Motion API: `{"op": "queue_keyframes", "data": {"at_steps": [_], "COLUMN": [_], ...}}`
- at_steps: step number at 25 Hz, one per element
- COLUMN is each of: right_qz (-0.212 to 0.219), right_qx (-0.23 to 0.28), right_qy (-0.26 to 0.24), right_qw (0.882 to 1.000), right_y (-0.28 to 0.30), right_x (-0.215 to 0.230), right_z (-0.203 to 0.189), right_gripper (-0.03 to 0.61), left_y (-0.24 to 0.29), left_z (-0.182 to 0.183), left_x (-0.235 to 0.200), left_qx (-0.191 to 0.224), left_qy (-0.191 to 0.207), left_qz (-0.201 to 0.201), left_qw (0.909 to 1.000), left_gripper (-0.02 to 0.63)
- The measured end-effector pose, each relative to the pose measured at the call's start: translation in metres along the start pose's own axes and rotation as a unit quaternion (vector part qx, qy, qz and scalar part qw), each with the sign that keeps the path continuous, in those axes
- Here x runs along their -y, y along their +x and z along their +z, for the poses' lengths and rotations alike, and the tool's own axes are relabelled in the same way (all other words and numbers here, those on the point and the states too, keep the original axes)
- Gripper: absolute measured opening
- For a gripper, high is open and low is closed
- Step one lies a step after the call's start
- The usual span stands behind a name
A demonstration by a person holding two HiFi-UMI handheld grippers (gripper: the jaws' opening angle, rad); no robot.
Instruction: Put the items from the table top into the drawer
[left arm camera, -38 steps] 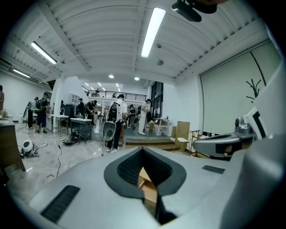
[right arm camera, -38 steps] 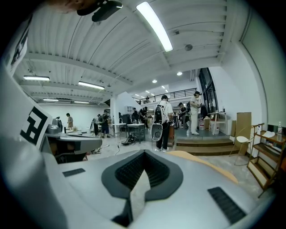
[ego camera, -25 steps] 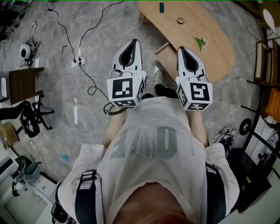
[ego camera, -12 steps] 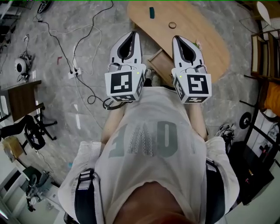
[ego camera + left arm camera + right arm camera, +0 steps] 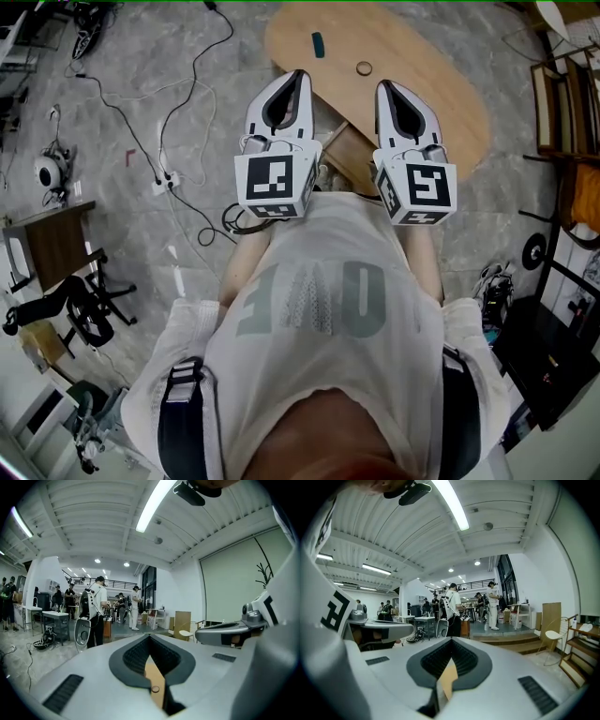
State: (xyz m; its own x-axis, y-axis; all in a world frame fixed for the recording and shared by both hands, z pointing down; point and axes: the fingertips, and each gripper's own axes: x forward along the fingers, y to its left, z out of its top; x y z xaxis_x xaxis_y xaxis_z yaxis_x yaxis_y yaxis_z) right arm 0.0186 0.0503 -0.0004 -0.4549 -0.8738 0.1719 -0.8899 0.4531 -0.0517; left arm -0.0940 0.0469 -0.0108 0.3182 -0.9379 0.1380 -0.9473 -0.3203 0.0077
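The small teal item (image 5: 318, 43) and the ring (image 5: 364, 67) lie apart from each other on the far half of the oval wooden desk (image 5: 441, 89). Both sit lower in the head view than a second ago, so the desk has drawn nearer. The drawer (image 5: 349, 150) stands pulled out from under the desk's near edge. It has also slid down the picture and shows only in the gap between the two grippers.

The left gripper (image 5: 300, 77) now reaches the desk's near-left rim, where a second ago it hung over bare floor short of the desk. Its jaws are closed tip to tip with nothing between them; in the left gripper view only wood and the ring show through the slot behind the tips. The right gripper (image 5: 384, 87) has come forward over the desk top. Its jaws are likewise pressed together and empty, with bare wood showing through the slot.

The desk's curved edge runs between the grippers and sweeps away to the right, with much open top beyond the two items. To the left, the grey floor (image 5: 131, 234) carries loose cables (image 5: 192, 80) and a power strip (image 5: 165, 177). A wooden rack (image 5: 562, 103) stands well clear at the right.
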Motion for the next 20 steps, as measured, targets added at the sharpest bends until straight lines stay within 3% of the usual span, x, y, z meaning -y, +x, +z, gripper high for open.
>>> {"op": "queue_keyframes", "data": {"at_steps": [13,17,20], "right_qz": [-0.045,-0.067,-0.076], "right_qx": [-0.022,-0.034,-0.040], "right_qy": [0.006,0.019,0.029], "right_qw": [0.999,0.997,0.996], "right_y": [0.032,0.038,0.053], "right_x": [0.027,0.063,0.093], "right_z": [-0.006,-0.040,-0.084], "right_gripper": [0.003,0.003,0.003], "left_y": [0.049,0.085,0.120], "left_z": [-0.005,-0.042,-0.096], "left_x": [-0.011,0.010,0.024], "left_qx": [-0.027,-0.053,-0.059], "left_qy": [0.009,0.018,0.005], "left_qz": [-0.044,-0.077,-0.089], "left_qw": [0.9987,0.9955,0.9942], "left_gripper": [0.006,0.006,0.006]}}
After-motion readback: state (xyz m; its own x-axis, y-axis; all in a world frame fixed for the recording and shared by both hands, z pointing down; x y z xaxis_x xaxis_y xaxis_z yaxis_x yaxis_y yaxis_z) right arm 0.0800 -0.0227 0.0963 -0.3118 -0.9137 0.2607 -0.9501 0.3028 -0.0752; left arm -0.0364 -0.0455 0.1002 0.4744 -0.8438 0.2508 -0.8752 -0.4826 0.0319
